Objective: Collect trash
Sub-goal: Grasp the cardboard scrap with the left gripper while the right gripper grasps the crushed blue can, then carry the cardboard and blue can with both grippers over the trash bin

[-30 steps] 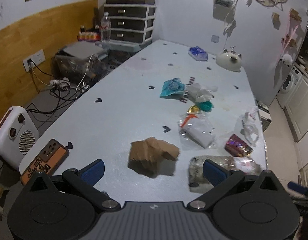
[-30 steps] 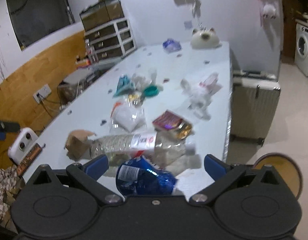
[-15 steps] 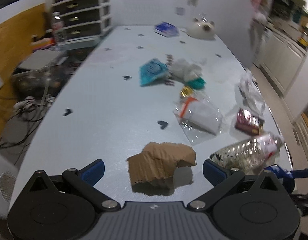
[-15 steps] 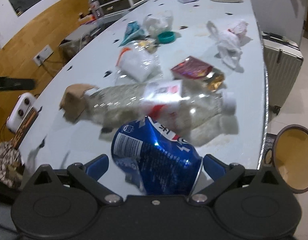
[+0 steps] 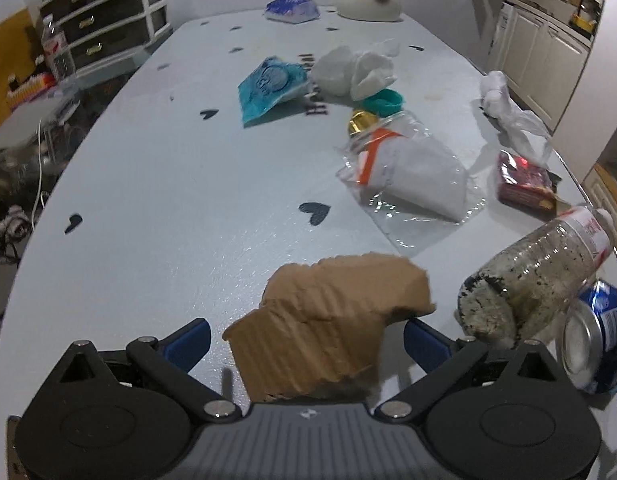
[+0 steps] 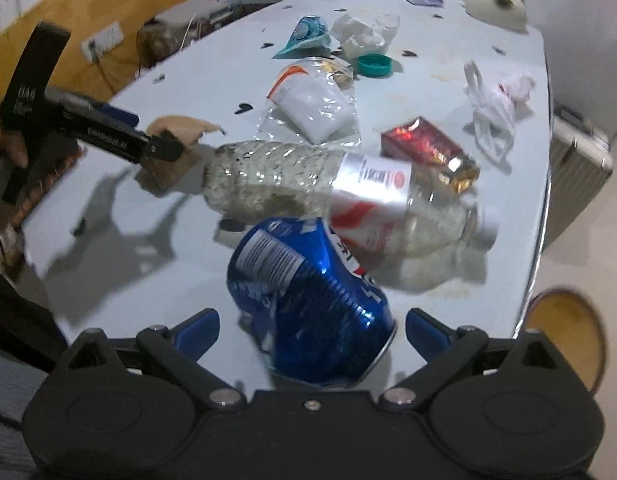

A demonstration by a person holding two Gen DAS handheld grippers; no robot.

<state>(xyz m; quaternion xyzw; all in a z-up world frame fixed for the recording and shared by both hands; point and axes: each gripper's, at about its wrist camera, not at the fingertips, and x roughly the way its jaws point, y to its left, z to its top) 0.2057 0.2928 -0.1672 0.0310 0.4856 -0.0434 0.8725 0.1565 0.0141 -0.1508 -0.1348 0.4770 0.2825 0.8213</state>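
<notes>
Your left gripper (image 5: 306, 338), spread, straddles the cardboard scrap (image 5: 328, 326); your right gripper (image 6: 312, 330), spread, seemingly brackets the crushed blue can (image 6: 308, 300).

Light: dim and cool; my table (image 5: 156, 184) shows a soft overhead sheen.
Shadows: my left gripper (image 6: 164, 148) casts a dark, smeared one.
Blur: my right view smears the bottle (image 6: 308, 184).
Edges: fisheye bending, black corners.

The can (image 6: 308, 304) is blue, the cardboard (image 5: 328, 320) ribbed brown, the wrapper (image 6: 424, 148) red, and the pale bench (image 5: 168, 168) carries black hearts.
</notes>
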